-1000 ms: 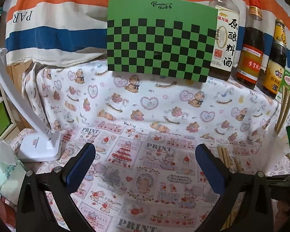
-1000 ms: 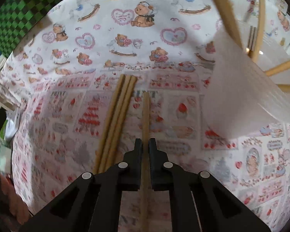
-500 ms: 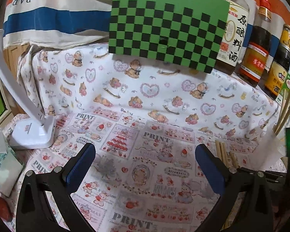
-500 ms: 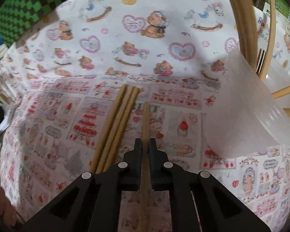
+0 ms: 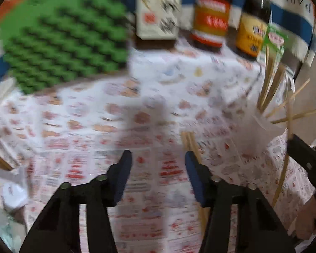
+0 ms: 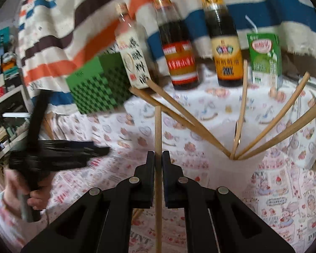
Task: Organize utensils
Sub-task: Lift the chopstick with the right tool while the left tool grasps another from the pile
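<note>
My right gripper [image 6: 158,156] is shut on one wooden chopstick [image 6: 158,126], held upright above the cloth, just left of a translucent white cup [image 6: 236,168]. Several chopsticks [image 6: 273,126] fan out of that cup. My left gripper [image 5: 158,160] hovers over the printed tablecloth [image 5: 137,116], its jaws closing with nothing between them. A few loose chopsticks [image 5: 190,142] lie on the cloth beside its right finger. The cup [image 5: 261,130] stands to its right. The right wrist view shows the left gripper [image 6: 94,151] blurred, gripped by a hand [image 6: 38,198].
At the back stand three sauce bottles [image 6: 179,59], a green drink carton [image 6: 265,57] and a green checkered board [image 6: 97,86]. A striped cloth [image 6: 73,21] hangs behind them. Shelves [image 6: 4,105] with clutter are at the far left.
The right gripper has lifted its chopstick off the cloth and tilted up toward the cup. The left gripper swung right toward the bottles and cup, and its jaws have narrowed.
</note>
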